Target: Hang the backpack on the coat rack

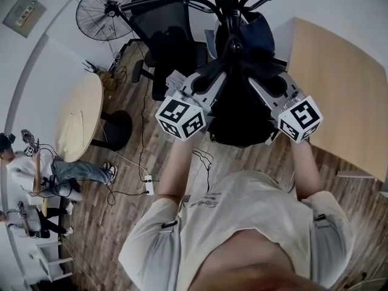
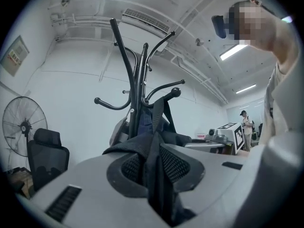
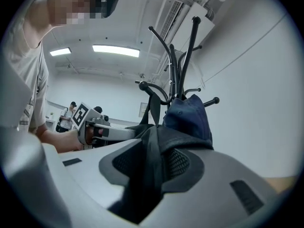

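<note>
Backpack [image 1: 242, 111]: dark, hung against the pole of the rack [image 1: 224, 5], between the two grippers.
Rack: black, with curved arms ending in balls; it stood before a white wall.
Strap [image 2: 154, 175]: black webbing that rose from the backpack and passed over a lower hook [image 3: 151, 89].
Left gripper [image 2: 154, 148]: its jaws were clamped on the strap, which filled the slot between the mesh pads.
Right gripper [image 3: 154, 151]: its jaws stood apart; a fold of the backpack's black webbing lay between them, with a dark gap left beside it.
Cubes: each gripper's marker cube faced the wearer, one on each side of the backpack.
Person: stood close to the rack, both forearms reaching forward.
Fan [image 1: 109, 8]: on a stand by the wall, left of the rack.
Chair [image 1: 160, 29]: black office chair, between the fan and the rack.
Round table [image 1: 82, 117]: pale wood, well to the left.
Table [image 1: 339, 96]: pale wood, just right of the rack.
Seated person [image 1: 60, 174]: on the wooden floor side at far left, near the round table.
</note>
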